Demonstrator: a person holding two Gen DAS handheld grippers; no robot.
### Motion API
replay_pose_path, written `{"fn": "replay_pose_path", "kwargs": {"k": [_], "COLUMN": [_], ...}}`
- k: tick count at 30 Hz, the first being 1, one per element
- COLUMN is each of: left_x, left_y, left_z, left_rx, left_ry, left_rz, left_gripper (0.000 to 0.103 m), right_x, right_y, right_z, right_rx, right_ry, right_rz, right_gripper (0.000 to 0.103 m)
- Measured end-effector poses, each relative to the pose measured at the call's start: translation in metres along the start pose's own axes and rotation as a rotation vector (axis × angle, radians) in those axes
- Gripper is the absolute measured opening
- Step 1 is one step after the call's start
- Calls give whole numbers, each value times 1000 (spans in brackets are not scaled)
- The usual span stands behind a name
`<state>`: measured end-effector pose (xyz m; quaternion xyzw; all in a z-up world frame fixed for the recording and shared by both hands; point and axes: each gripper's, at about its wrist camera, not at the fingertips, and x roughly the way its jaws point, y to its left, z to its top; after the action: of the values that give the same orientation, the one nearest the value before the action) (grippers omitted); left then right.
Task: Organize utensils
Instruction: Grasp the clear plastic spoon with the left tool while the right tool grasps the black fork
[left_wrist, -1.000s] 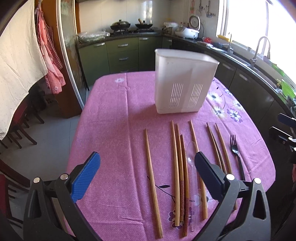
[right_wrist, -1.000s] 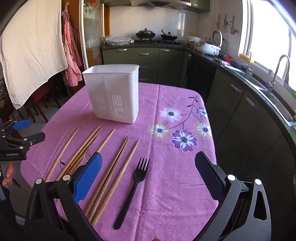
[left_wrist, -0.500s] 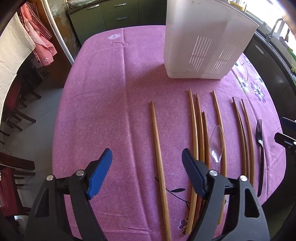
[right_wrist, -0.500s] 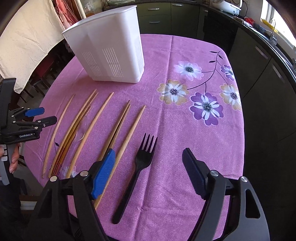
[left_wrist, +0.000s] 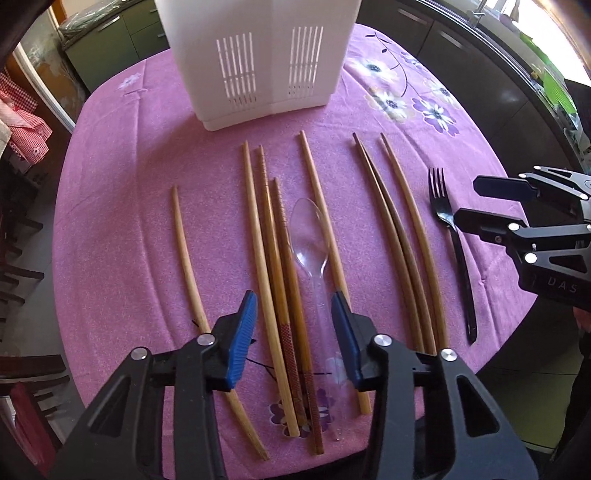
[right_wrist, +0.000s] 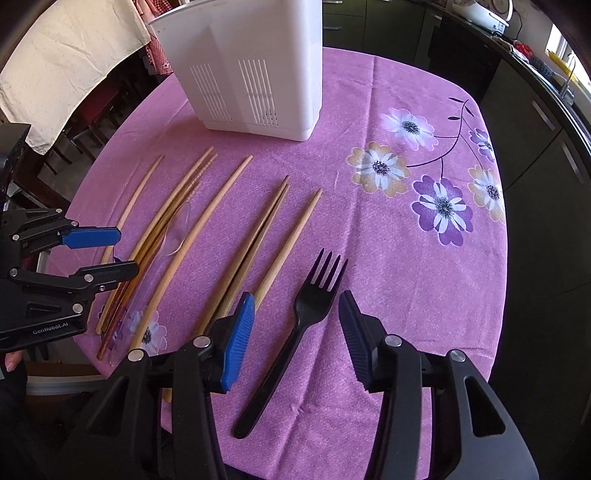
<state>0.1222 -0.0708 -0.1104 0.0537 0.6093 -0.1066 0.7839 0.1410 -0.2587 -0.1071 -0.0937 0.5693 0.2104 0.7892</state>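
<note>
Several wooden chopsticks (left_wrist: 258, 243) lie in a row on the purple tablecloth, with a clear plastic spoon (left_wrist: 310, 236) among them and a black plastic fork (left_wrist: 454, 243) at the right end. A white slotted utensil holder (left_wrist: 266, 55) stands behind them. My left gripper (left_wrist: 293, 325) is open, low over the middle chopsticks and the spoon handle, its fingers either side of them. My right gripper (right_wrist: 295, 325) is open, low over the fork (right_wrist: 295, 325), its fingers astride the fork's handle. The holder (right_wrist: 255, 66) and chopsticks (right_wrist: 258, 236) also show in the right wrist view.
The table (left_wrist: 110, 184) has rounded edges close to the utensil handles. Dark kitchen cabinets (right_wrist: 535, 129) run along the right. Chairs (left_wrist: 18, 258) and a hanging cloth (right_wrist: 66, 66) stand at the left. The right gripper (left_wrist: 517, 218) shows in the left wrist view.
Both grippers have dropped down and forward toward the table. Their jaws have narrowed, the left around the middle chopsticks and spoon, the right around the fork.
</note>
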Motion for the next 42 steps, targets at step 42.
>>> {"fn": "replay_pose_path", "kwargs": {"k": [42], "left_x": [2], "left_y": [-20], "left_z": [23], "left_rx": [23], "left_ry": [-66], "left_rz": [16], "left_gripper": [8], "right_x": [12], "right_y": [-9], "right_z": [-15], "right_rx": [44], "right_ry": [131], "right_rz": [44], "right_gripper": [36]}}
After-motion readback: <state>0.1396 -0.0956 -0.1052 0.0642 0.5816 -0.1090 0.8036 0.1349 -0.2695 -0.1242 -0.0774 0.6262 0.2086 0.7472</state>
